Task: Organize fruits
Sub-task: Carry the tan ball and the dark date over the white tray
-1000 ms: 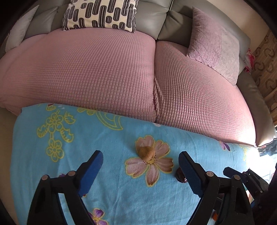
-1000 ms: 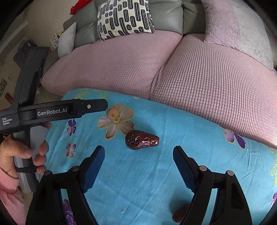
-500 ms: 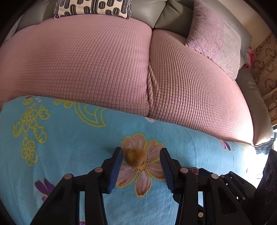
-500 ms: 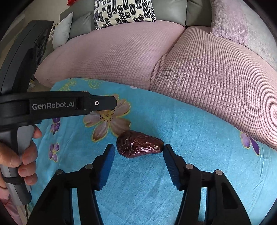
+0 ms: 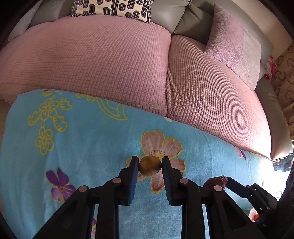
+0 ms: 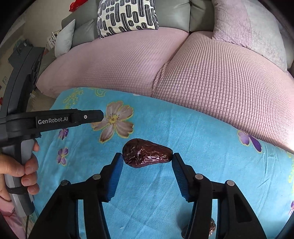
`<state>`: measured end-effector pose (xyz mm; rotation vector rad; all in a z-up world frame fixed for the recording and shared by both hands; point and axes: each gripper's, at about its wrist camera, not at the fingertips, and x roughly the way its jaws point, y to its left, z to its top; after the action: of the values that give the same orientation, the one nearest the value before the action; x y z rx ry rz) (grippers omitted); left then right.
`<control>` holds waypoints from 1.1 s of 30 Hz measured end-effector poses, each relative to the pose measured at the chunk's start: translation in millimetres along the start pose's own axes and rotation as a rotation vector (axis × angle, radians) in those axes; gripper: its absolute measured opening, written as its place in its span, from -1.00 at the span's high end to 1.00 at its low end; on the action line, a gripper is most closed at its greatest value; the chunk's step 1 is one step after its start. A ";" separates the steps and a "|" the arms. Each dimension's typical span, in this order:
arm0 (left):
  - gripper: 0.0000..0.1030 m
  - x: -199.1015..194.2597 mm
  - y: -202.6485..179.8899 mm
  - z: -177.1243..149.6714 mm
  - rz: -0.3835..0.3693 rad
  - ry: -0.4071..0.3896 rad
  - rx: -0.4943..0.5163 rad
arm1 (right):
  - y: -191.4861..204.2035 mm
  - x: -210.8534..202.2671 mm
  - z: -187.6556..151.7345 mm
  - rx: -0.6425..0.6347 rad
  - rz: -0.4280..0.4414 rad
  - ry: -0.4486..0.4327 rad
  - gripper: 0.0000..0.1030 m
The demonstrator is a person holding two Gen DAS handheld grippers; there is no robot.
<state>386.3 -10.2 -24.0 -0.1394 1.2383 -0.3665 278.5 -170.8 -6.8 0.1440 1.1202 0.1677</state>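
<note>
A small round yellow-brown fruit (image 5: 150, 165) sits over a pink flower print on the blue floral blanket (image 5: 82, 147), and my left gripper (image 5: 149, 164) is shut on it, both pads pressing its sides. In the right wrist view a wrinkled dark red date (image 6: 147, 155) lies lengthwise between the pads of my right gripper (image 6: 147, 159), which touch both of its ends. The same date (image 5: 216, 182) shows at the lower right of the left wrist view. A second date (image 6: 211, 228) is mostly hidden behind the right finger.
Pink waffle-textured sofa cushions (image 5: 110, 60) rise just behind the blanket, with a black-and-white patterned pillow (image 6: 128, 16) and a mauve pillow (image 5: 235, 49) at the back. A hand (image 6: 27, 174) holds the left gripper's handle at the left edge of the right wrist view.
Both grippers moved in from wide open and shut: the left onto the round fruit, the right onto the ends of the date.
</note>
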 end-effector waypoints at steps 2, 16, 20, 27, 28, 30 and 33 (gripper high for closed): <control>0.47 -12.0 -4.7 -7.4 0.014 -0.018 0.014 | 2.7 -13.5 -6.2 -0.011 0.000 -0.002 -0.10; 0.47 -106.0 -72.6 -99.7 -0.018 -0.195 0.162 | 20.9 -117.6 -71.9 -0.033 -0.038 -0.099 -0.10; 0.47 -121.3 -78.1 -136.1 -0.094 -0.217 0.118 | 19.7 -134.2 -106.8 -0.002 -0.056 -0.127 -0.10; 0.47 -133.1 -91.4 -198.7 -0.091 -0.265 0.099 | 10.2 -160.9 -176.7 0.093 -0.094 -0.201 -0.10; 0.47 -134.2 -93.4 -207.4 -0.092 -0.270 0.092 | 8.8 -163.6 -184.5 0.103 -0.104 -0.216 -0.10; 0.47 -134.5 -97.2 -221.6 -0.106 -0.283 0.092 | 5.1 -167.7 -199.5 0.129 -0.144 -0.235 -0.10; 0.47 -131.5 -104.0 -238.4 -0.090 -0.290 0.084 | 0.0 -177.7 -215.8 0.156 -0.158 -0.260 -0.10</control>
<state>105.2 -39.5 47.1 -0.1701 0.9311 -0.4594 8.0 -200.8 57.2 0.2088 0.8805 -0.0785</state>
